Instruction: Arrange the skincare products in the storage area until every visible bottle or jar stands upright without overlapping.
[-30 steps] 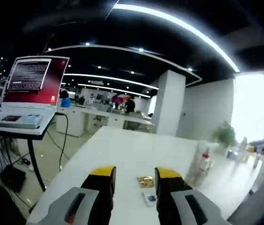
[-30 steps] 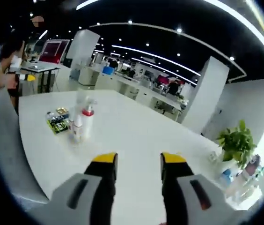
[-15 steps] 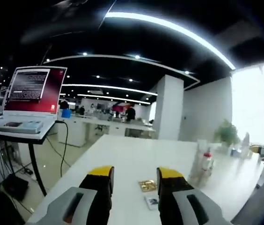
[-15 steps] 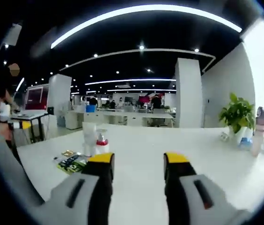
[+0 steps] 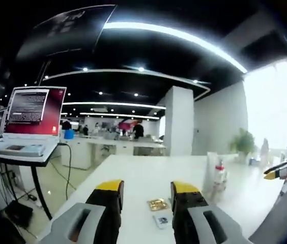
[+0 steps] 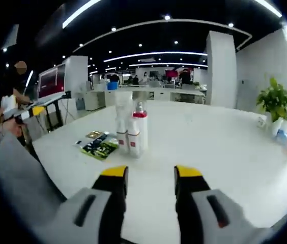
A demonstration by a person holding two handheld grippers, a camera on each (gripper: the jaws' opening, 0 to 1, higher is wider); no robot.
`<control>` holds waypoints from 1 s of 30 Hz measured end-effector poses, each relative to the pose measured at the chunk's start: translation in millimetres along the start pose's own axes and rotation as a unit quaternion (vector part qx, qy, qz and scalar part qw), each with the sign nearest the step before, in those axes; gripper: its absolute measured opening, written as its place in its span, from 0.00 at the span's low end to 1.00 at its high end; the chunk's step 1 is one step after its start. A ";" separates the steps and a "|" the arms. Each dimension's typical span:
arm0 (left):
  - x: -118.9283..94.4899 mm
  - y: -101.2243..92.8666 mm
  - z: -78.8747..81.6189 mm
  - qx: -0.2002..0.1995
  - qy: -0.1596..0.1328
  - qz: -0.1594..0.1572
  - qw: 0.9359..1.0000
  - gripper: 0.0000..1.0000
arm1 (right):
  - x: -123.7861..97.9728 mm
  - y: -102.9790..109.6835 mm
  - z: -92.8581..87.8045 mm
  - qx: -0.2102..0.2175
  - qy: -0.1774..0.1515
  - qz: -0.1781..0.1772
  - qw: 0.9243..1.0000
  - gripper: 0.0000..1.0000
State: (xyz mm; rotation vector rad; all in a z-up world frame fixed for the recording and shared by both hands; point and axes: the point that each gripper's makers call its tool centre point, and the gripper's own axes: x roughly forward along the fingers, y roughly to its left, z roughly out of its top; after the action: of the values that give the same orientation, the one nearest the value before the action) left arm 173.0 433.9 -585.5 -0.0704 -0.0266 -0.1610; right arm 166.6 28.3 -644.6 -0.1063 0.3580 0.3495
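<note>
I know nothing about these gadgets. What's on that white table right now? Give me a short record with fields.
surface: white table
bottles: white bottles standing upright close together, one with a red collar
flat items: green packet and gold sachet lying beside the bottles
left gripper: open, holding nothing, above the table's near end
right gripper: open, holding nothing, aimed toward the bottles
nearby: laptop on a stand, potted plant

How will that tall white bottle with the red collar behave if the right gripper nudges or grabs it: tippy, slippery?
Likely tippy: the red-collared bottle stands tall and narrow on the smooth white table, so a high push would probably topple it. It sits close beside another white bottle, which it could knock over. Its surface looks smooth, so possibly slippery; weight cannot be judged.
</note>
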 end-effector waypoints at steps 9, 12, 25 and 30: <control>-2.0 -1.6 -4.5 0.009 0.011 -0.003 1.000 0.37 | 0.9 5.9 -10.3 -0.018 0.031 0.015 0.999 0.38; -1.1 -1.2 -7.4 0.012 0.016 -0.007 1.000 0.38 | 0.3 5.1 -12.1 -0.022 0.036 0.013 0.999 0.38; -0.9 -1.2 -27.4 0.008 0.071 -0.023 0.997 0.21 | -0.9 2.9 -14.8 -0.026 0.042 0.006 0.999 0.38; -0.3 -1.5 -30.0 -0.001 0.077 -0.019 0.997 0.40 | -0.1 2.6 -17.9 -0.028 0.049 0.007 0.998 0.38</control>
State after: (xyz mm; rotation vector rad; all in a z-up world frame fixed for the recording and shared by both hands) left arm 173.1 430.3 -615.4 -0.0599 0.1264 -0.2031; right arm 159.8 27.8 -661.3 -0.1758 0.4465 0.3688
